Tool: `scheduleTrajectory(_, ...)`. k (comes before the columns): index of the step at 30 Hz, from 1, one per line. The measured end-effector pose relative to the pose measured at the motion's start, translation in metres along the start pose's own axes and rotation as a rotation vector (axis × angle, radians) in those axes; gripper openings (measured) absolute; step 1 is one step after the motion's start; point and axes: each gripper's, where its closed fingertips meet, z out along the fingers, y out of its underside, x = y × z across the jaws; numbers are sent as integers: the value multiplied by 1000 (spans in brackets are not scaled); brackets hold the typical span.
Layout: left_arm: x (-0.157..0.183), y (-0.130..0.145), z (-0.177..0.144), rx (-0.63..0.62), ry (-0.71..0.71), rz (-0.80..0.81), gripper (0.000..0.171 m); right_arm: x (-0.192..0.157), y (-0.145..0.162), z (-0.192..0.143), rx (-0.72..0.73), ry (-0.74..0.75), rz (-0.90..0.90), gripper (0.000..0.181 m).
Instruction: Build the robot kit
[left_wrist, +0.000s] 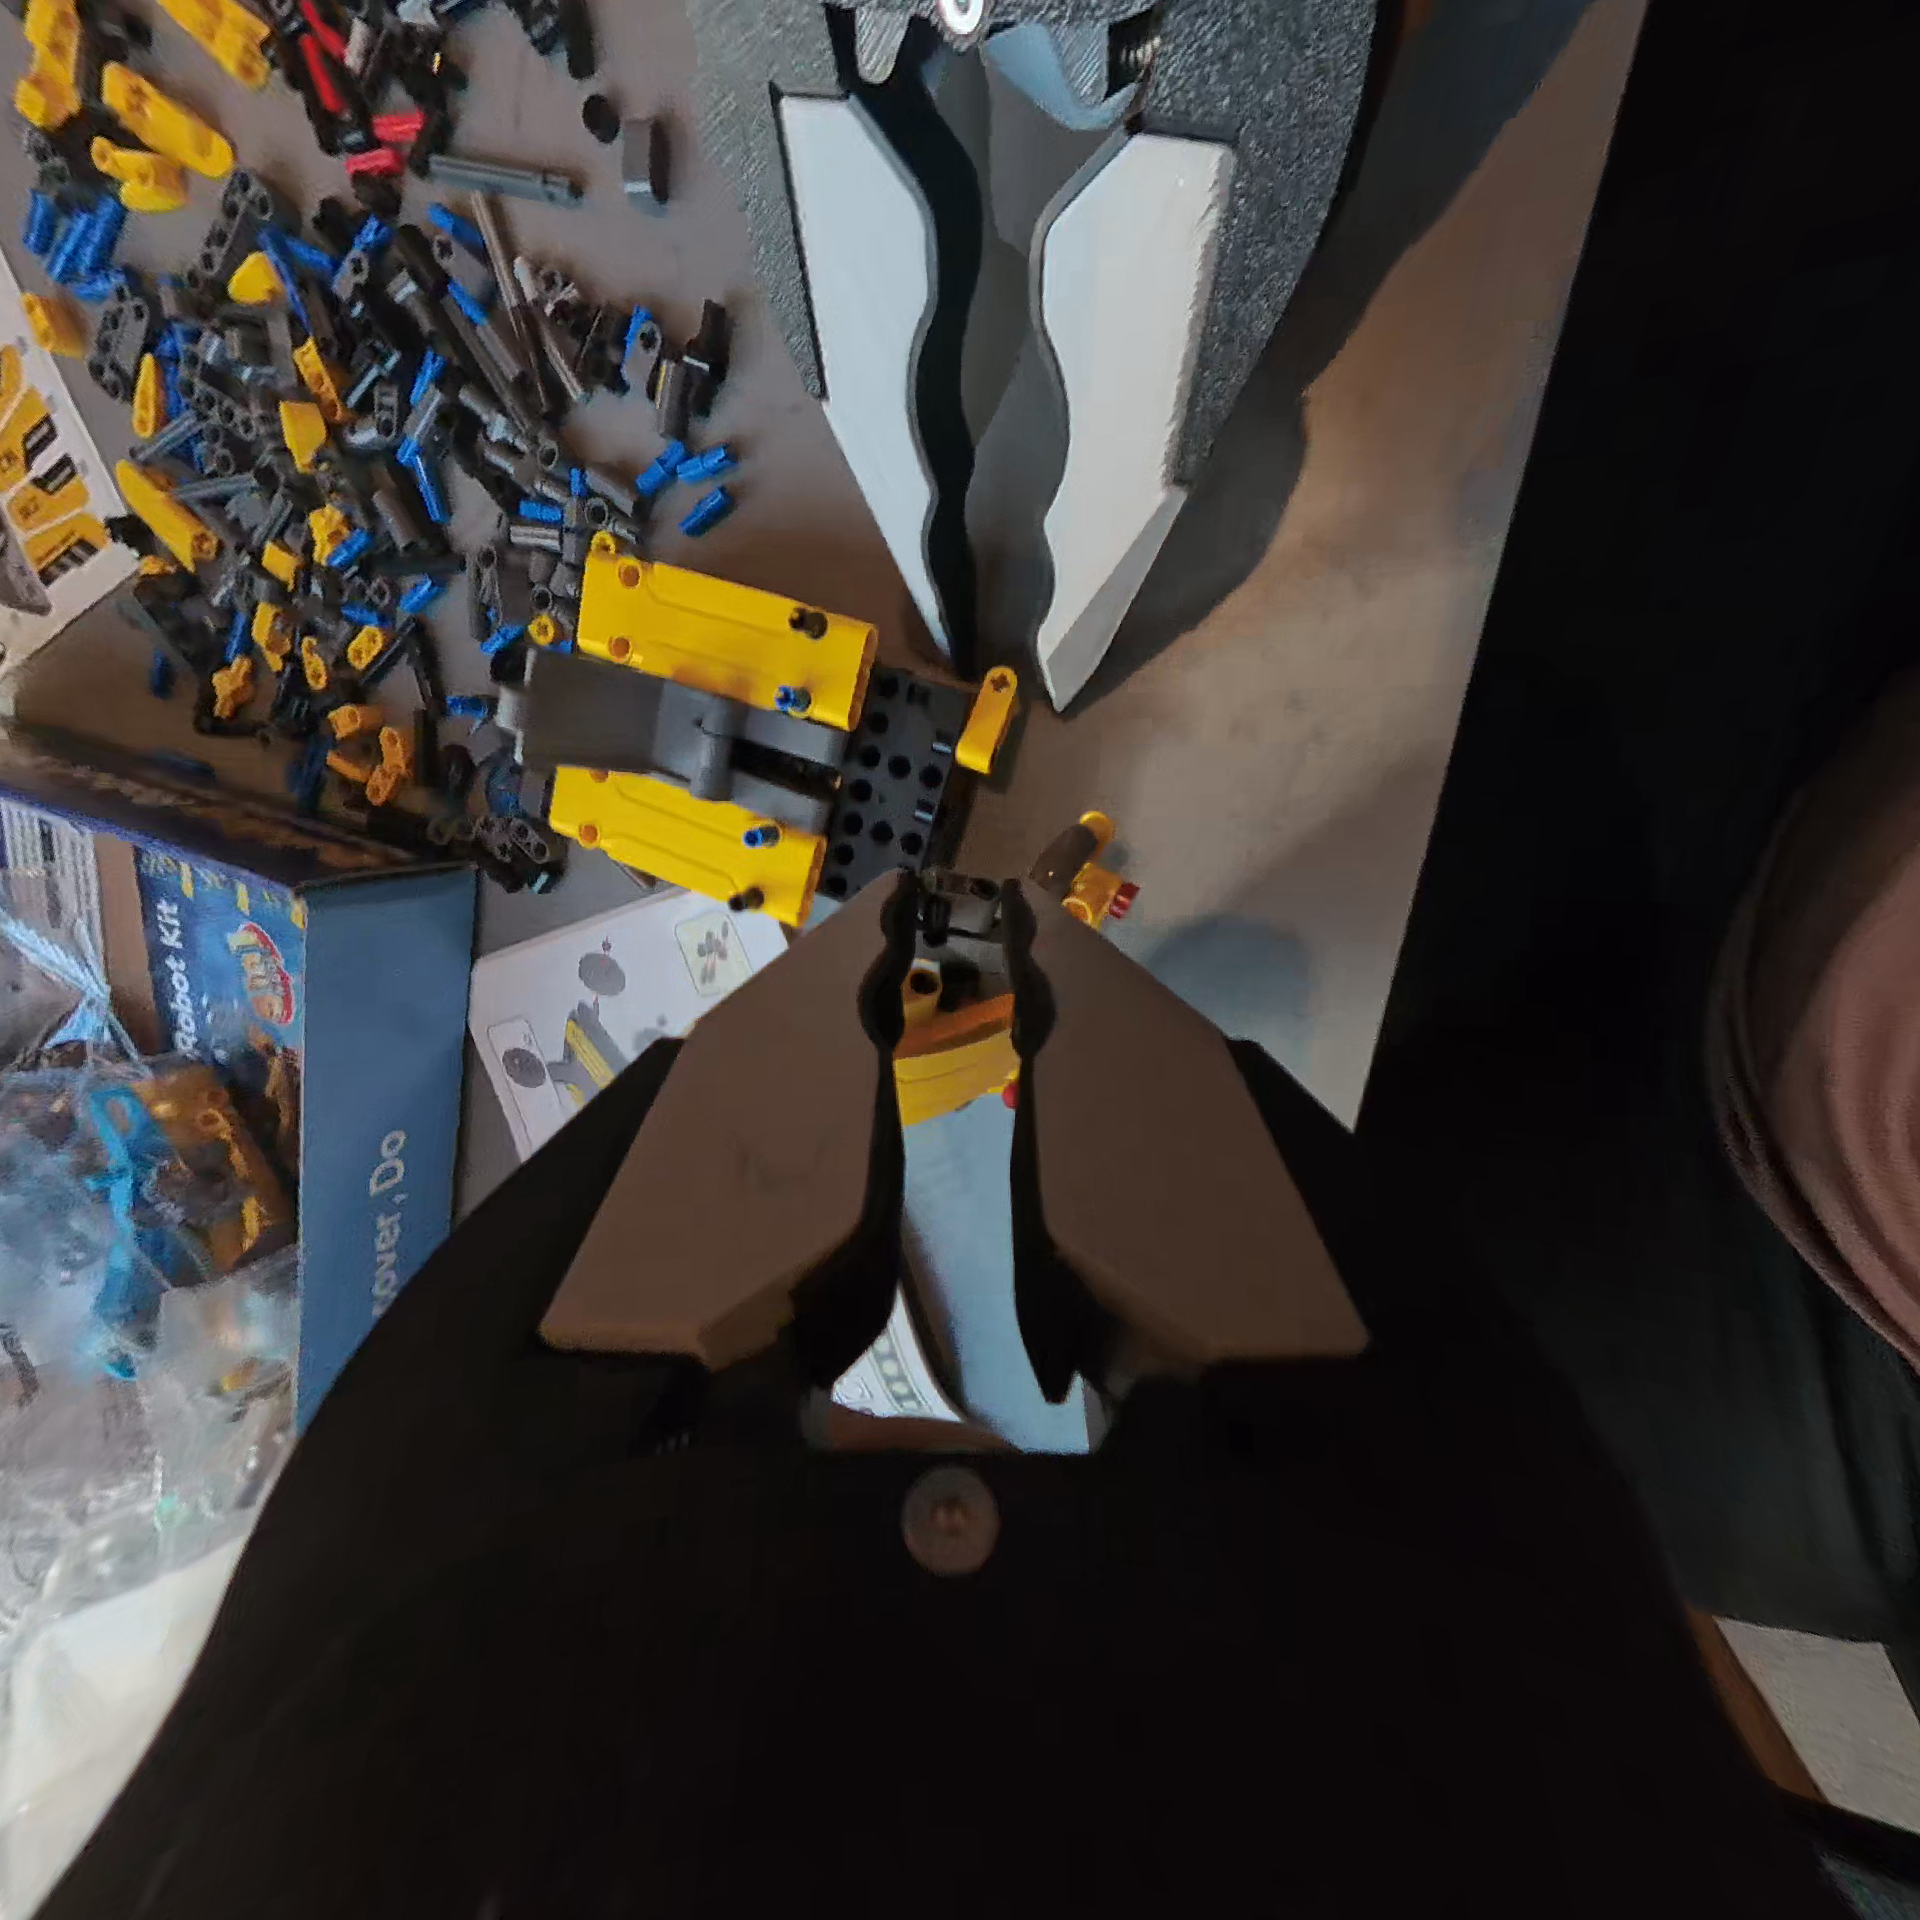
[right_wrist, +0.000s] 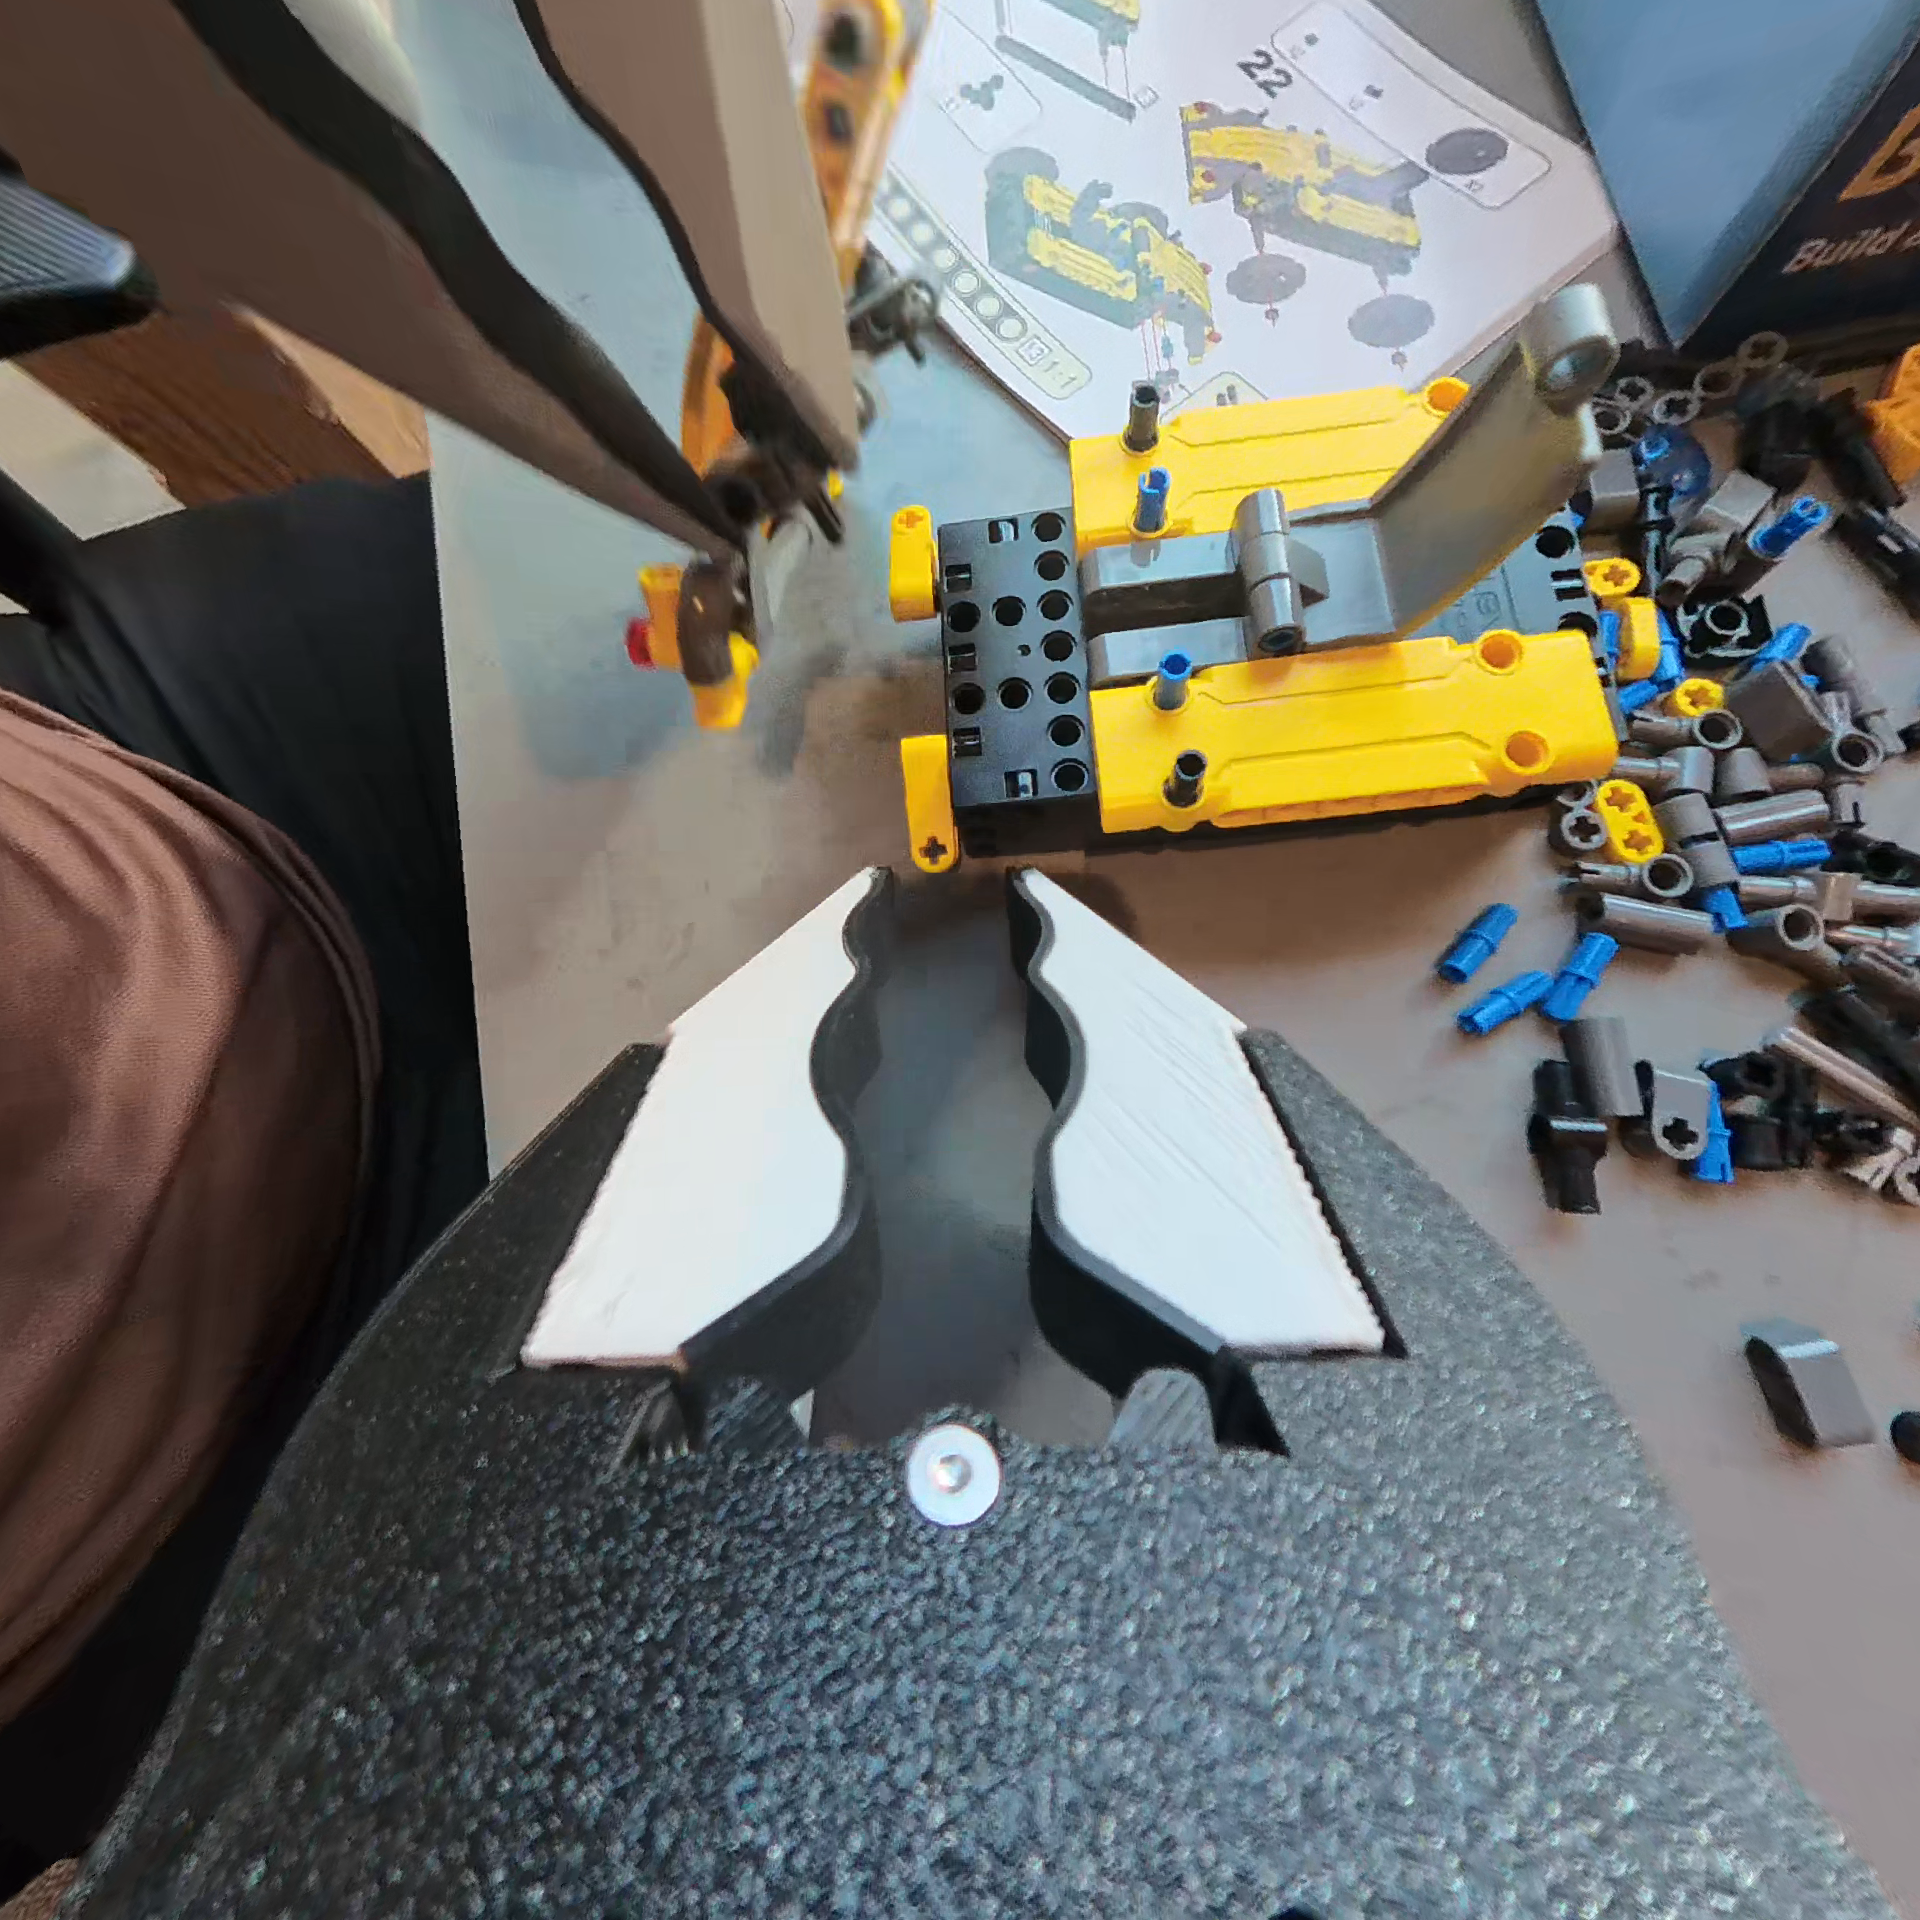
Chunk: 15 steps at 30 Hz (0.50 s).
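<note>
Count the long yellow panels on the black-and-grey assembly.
2. One yellow panel runs along the assembly's far side, by the instruction sheet; the other yellow panel runs along its near side. The grey hinged piece lies between them.

L gripper (left_wrist: 961, 899) clamped, R gripper (right_wrist: 951, 883) parted, empty

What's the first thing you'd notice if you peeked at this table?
Probably the half-built yellow and black toy vehicle in the middle of the table, with a grey flap sticking up from it. To one side of it lies a big heap of loose blue, grey and yellow building pieces. The left tongs pinch a small black and yellow part, while the right tongs hover open at the vehicle's black end.
</note>
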Motion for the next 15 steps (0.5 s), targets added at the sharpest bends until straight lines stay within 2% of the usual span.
scheduleTrajectory(3, 6, 12, 0, 43, 50, -58, 13, 0, -2, 2, -1, 11, 15, 18)
scheduleTrajectory(6, 7, 15, 14, 58, 26, -35, 13, 0, -3, 4, 0, 10, 43, 15)
scheduleTrajectory(9, 4, 2, 20, 141, -56, 11, 13, -1, -2, 3, 0, 9, 67, 9)
scheduleTrajectory(15, 7, -10, 29, 204, -46, 43, 12, -2, -3, 3, 4, 19, 70, 7)
